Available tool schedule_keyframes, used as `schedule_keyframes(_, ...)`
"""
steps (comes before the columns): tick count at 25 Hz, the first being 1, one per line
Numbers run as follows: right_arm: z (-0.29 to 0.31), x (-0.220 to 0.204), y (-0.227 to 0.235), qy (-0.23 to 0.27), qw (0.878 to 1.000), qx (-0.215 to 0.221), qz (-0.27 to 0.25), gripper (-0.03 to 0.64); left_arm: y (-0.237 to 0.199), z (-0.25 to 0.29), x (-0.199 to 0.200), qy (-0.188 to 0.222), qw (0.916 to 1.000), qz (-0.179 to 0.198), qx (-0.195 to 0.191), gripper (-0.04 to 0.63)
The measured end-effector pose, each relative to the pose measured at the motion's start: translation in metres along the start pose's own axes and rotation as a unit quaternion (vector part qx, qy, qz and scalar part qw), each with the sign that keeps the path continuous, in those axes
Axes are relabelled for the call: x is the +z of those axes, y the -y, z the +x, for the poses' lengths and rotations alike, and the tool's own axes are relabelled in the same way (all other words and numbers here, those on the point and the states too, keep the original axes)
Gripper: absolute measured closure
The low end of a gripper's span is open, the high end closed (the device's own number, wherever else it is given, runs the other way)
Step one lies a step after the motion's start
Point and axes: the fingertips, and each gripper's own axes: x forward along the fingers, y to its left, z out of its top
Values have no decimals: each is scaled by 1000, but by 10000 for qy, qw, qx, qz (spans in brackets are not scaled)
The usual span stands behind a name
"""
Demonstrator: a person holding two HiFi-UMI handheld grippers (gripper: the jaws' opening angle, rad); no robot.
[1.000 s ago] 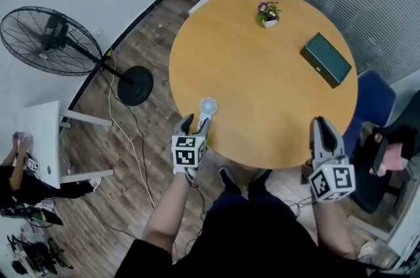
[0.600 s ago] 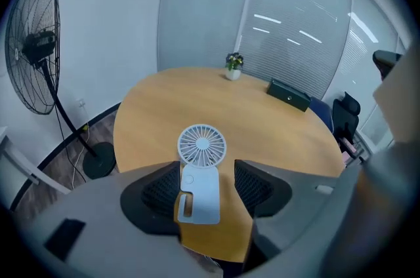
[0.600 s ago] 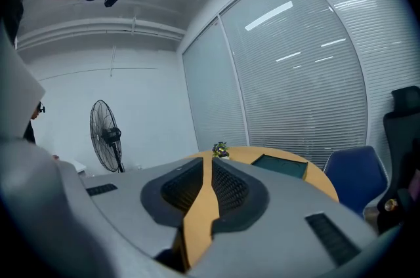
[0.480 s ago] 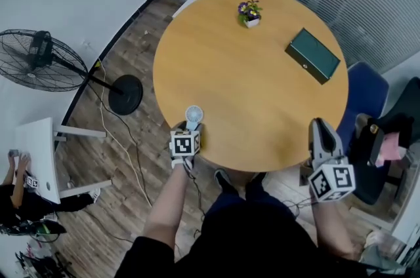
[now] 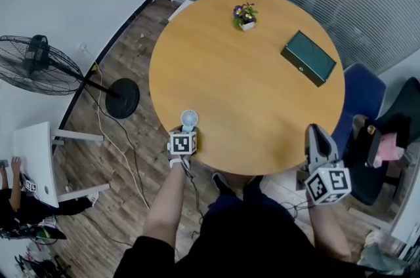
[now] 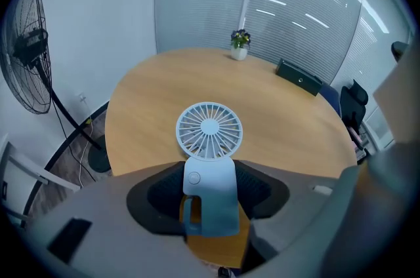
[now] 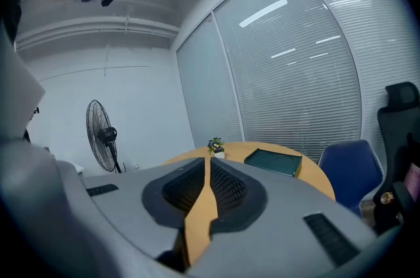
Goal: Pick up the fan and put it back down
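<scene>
A small pale-blue handheld fan [image 5: 189, 118] stands upright near the front left edge of the round wooden table [image 5: 262, 93]. My left gripper [image 5: 187, 132] points down at it. In the left gripper view the fan's body [image 6: 209, 191] sits between the dark pads [image 6: 262, 188], which meet its two sides; the jaws have just been closing on it. Its round grille [image 6: 209, 130] shows above the jaws. My right gripper [image 5: 315, 136] hangs off the table's front right edge, jaws together and holding nothing [image 7: 207, 168].
A potted plant [image 5: 245, 15] and a dark green box [image 5: 308, 58] sit on the far side of the table. A black standing floor fan [image 5: 39, 65] and a white desk [image 5: 33, 158] are at the left. A blue chair [image 5: 367, 96] stands at the right.
My left gripper has come down and forward onto the small fan, so its jaws now flank the fan's body. The right gripper has shifted slightly.
</scene>
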Motion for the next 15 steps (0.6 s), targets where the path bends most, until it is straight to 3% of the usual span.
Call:
schedule_keyframes(4,3,-1,-7,-50,10000,84,1,589,4,-7,-16,-160,9989,-376,-242,382)
schedule_keyframes(15,17,11,-25,50,9992,398,27,595,28,-60,19,541,9963,-406,-537,382)
